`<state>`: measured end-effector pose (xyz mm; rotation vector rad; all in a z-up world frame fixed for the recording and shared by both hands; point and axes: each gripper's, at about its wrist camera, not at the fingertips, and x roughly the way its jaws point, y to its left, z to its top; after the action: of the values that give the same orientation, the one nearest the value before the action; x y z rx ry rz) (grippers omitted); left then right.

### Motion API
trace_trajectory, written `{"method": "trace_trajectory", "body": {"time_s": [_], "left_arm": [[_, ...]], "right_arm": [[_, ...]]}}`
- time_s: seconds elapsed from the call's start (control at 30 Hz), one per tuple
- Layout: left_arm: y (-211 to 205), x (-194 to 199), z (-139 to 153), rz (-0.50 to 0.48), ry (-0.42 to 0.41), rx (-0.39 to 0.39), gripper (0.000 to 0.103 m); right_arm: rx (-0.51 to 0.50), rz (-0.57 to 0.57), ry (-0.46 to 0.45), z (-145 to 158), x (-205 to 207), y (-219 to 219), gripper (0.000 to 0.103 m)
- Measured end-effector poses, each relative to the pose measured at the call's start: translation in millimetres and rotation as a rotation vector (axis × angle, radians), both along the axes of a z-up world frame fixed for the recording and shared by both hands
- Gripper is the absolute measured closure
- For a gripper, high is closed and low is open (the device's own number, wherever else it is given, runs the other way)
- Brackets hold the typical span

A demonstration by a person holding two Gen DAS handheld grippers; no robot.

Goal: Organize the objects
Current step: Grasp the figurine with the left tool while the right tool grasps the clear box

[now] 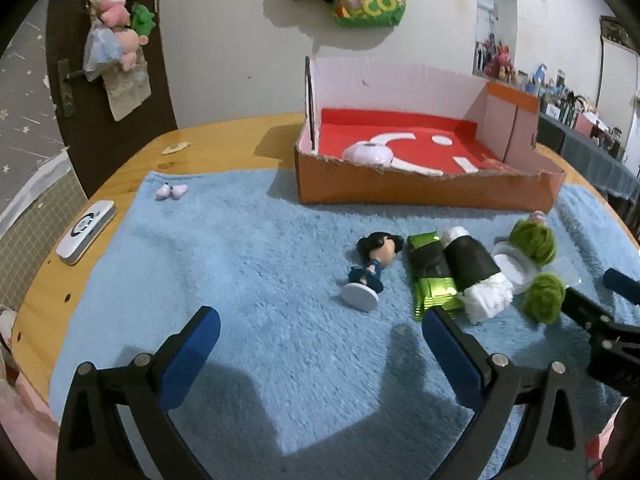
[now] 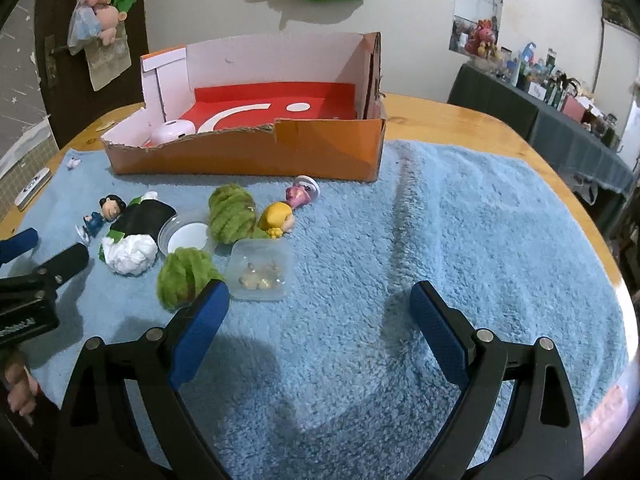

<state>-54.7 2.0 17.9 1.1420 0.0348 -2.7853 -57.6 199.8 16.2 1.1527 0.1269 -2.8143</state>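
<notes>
Blue towel [image 2: 440, 220]: clear box [image 2: 260, 270] just beyond wide-open, empty right hand-held gripper [image 2: 320, 304].

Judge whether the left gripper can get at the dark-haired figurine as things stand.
Probably yes. The left gripper is open, and only bare towel lies between it and the figurine; the green packet sits close beside.

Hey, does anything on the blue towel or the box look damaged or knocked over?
Yes. The orange cardboard box has a ragged, torn front wall. Two figurines lie tipped over on the towel: the dark-haired figurine and the blonde figurine.
</notes>
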Motion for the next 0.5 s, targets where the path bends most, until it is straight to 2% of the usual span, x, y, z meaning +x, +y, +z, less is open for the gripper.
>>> {"method": "trace_trajectory", "body": {"time_s": [0.4, 0.5], "left_arm": [[-7, -37, 0, -0.146, -0.124, 0.071, 0.003], [-8, -43, 1, -0.188, -0.135, 0.093, 0.01]], "right_arm": [[0.002, 0.011, -0.052, 3, -20, -3, 0.01], [0.005, 0.012, -0.061, 2, -24, -4, 0.01]]}}
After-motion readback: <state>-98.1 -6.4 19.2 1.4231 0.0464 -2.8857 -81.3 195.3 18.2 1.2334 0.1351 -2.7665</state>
